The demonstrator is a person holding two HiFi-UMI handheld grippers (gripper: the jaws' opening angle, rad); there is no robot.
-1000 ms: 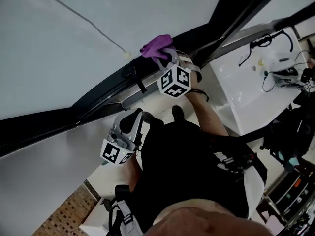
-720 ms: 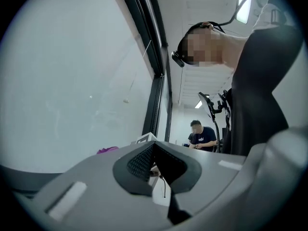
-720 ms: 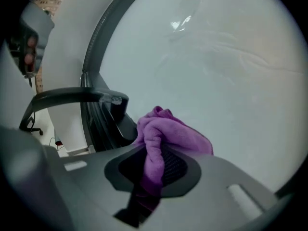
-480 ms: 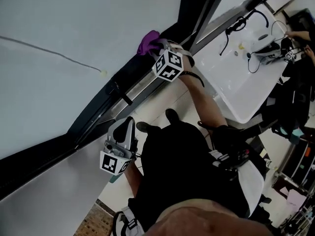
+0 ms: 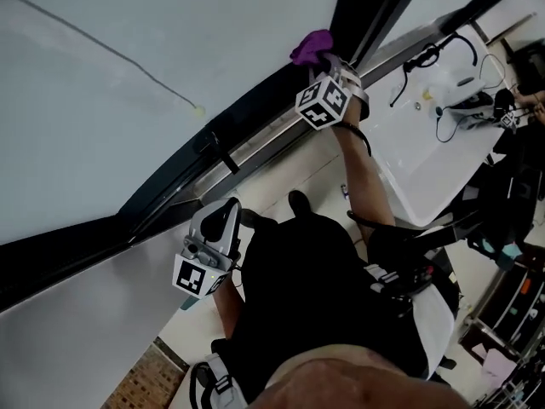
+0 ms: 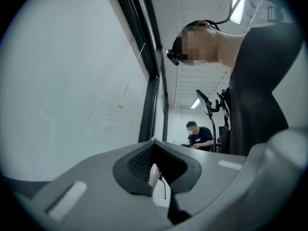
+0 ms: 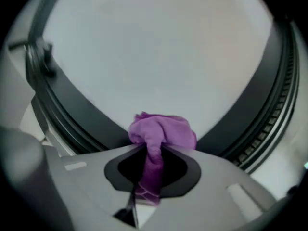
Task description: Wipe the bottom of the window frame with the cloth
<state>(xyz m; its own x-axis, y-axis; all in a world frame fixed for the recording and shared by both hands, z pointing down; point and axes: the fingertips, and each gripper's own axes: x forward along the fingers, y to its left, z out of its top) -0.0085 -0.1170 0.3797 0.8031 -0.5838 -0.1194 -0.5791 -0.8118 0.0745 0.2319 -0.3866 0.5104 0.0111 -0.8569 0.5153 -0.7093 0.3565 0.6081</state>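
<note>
Head view: right gripper (image 5: 329, 78) reaches up to the dark window frame (image 5: 247, 124), with the purple cloth (image 5: 312, 47) bunched just past its jaw tips and pressed against the frame's bottom rail, near where the rail meets an upright frame bar. Pale window glass (image 5: 170, 32) lies beyond the jaws. A white table (image 5: 409, 156) with cables on it sits off to the right gripper's side. Left gripper (image 5: 221, 224) is held low by the person's dark torso, well apart from the cloth and not touching the frame. Left gripper view: the left gripper (image 6: 153, 143) has its jaws pressed together with nothing between them; ahead of them are the glass (image 6: 72, 81) and a dark upright frame bar (image 6: 151, 90), and far beyond sits a seated person (image 6: 197, 134). Right gripper view: the right gripper (image 7: 153, 150) is clenched on the cloth (image 7: 162, 131). A strip of cloth runs down between the jaws and the main wad bulges out just ahead of the tips. The wad sits against the dark frame (image 7: 82, 117), with the glass (image 7: 159, 52) beyond.
</note>
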